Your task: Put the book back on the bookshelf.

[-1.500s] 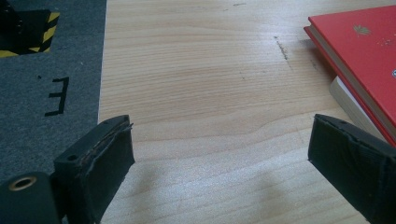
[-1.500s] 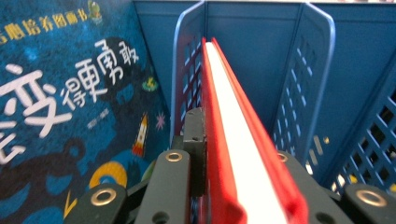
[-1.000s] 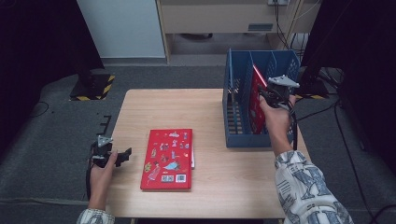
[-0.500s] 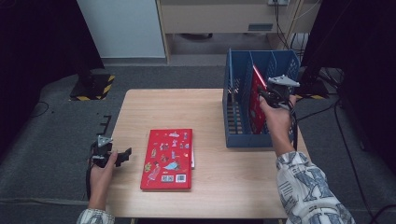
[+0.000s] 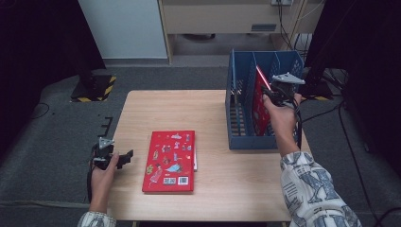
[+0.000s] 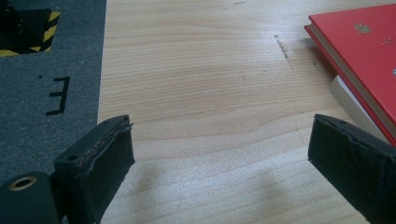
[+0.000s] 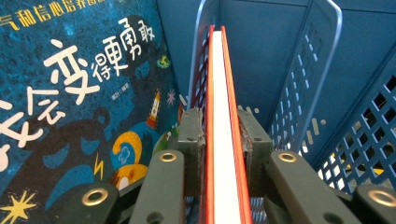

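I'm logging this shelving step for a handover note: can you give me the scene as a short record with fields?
surface: wooden table
rack: blue file rack, right side of table
right gripper: jaws have just been easing open, pads against an upright red book in the rack
neighbour: blue picture book beside it
left gripper: open, nothing between the jaws
waiting: red book lying flat

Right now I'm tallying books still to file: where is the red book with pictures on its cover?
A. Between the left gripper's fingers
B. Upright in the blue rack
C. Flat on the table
C: the red book lies flat on the table, outside the blue rack.
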`<state>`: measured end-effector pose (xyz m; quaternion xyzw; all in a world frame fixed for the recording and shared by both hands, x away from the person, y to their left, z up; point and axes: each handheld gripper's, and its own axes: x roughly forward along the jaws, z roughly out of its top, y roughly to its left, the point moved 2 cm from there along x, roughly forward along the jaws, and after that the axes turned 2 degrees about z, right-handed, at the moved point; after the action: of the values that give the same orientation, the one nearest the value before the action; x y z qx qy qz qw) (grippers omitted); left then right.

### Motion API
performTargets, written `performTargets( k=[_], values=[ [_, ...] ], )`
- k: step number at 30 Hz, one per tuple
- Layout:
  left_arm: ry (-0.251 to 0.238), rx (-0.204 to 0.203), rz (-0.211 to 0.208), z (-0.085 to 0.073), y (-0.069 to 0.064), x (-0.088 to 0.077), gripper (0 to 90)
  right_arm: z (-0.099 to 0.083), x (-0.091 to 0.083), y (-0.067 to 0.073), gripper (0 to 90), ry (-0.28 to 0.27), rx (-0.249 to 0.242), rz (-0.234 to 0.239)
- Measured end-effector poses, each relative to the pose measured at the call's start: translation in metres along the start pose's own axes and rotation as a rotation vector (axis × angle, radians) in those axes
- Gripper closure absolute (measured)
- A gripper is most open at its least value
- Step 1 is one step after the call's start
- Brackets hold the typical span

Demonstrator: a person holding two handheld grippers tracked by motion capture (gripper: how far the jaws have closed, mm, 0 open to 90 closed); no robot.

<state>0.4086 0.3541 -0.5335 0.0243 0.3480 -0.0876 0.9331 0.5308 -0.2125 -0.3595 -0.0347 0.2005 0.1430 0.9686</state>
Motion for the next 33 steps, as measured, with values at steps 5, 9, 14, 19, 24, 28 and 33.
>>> performTargets(
  k=[5,9,14,19,24,28,33],
  values=[
    [0.0,0.0,0.0,0.0001,0.0001,-0.0003,6.3,0.0007,0.0015,-0.0006,72.7,0.009,0.002,0.001],
    [0.001,0.0,-0.001,-0.0001,-0.0002,0.0001,6.3,0.0002,0.0033,-0.0008,72.5,0.016,0.006,0.005],
    [0.001,0.0,-0.002,-0.0001,-0.0004,0.0001,6.3,0.0004,0.0058,-0.0007,69.8,0.03,0.014,0.017],
    [0.001,0.0,-0.003,0.0,-0.0007,0.0002,6.3,0.0001,0.007,-0.0002,68.8,0.036,0.021,0.02],
    [0.002,0.0,-0.002,-0.0001,-0.0006,0.0003,6.4,-0.0018,0.0088,-0.0001,69.2,0.042,0.024,0.025],
    [0.001,0.0,-0.002,0.0,-0.001,0.0005,6.3,-0.0017,0.0086,-0.0013,72.9,0.043,0.044,0.019],
    [0.002,0.0,-0.001,-0.0001,-0.0007,0.0005,6.3,-0.001,0.0088,0.0,78.0,0.047,0.023,-0.013]
  ],
)
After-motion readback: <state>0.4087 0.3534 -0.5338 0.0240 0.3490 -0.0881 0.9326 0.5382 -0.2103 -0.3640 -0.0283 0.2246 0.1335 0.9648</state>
